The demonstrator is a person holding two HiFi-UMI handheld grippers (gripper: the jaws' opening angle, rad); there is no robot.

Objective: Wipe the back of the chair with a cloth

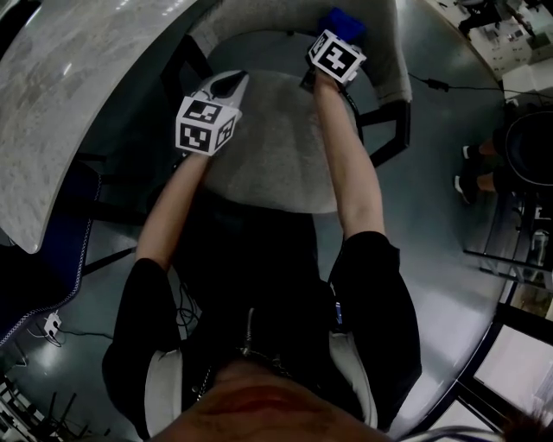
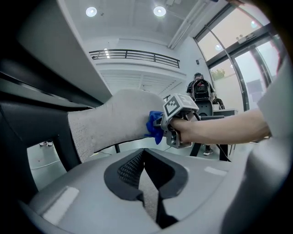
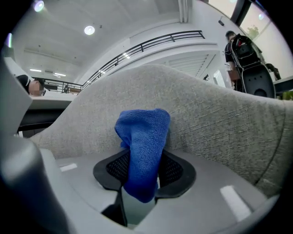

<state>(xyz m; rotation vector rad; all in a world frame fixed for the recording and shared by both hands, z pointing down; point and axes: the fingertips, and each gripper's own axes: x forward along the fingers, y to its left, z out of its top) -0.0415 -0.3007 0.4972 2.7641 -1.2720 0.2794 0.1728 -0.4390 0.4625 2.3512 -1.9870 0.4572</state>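
The chair has a light grey fabric seat (image 1: 276, 147) and a curved grey back (image 1: 390, 52). My right gripper (image 1: 333, 36) is shut on a blue cloth (image 1: 342, 21) and holds it against the inner face of the back. In the right gripper view the cloth (image 3: 143, 137) stands up between the jaws of the right gripper (image 3: 141, 171), touching the chair back (image 3: 219, 114). My left gripper (image 1: 230, 84) hovers over the seat's left side, shut, with nothing in it. The left gripper view looks past the left gripper (image 2: 143, 157) to the cloth (image 2: 154, 126) on the chair back (image 2: 114, 119).
A curved grey tabletop (image 1: 69, 86) lies close on the left. The chair's black armrest (image 1: 389, 129) sticks out on the right. A person's legs (image 1: 479, 168) show at the right edge, and cables (image 1: 52, 324) lie on the floor at lower left.
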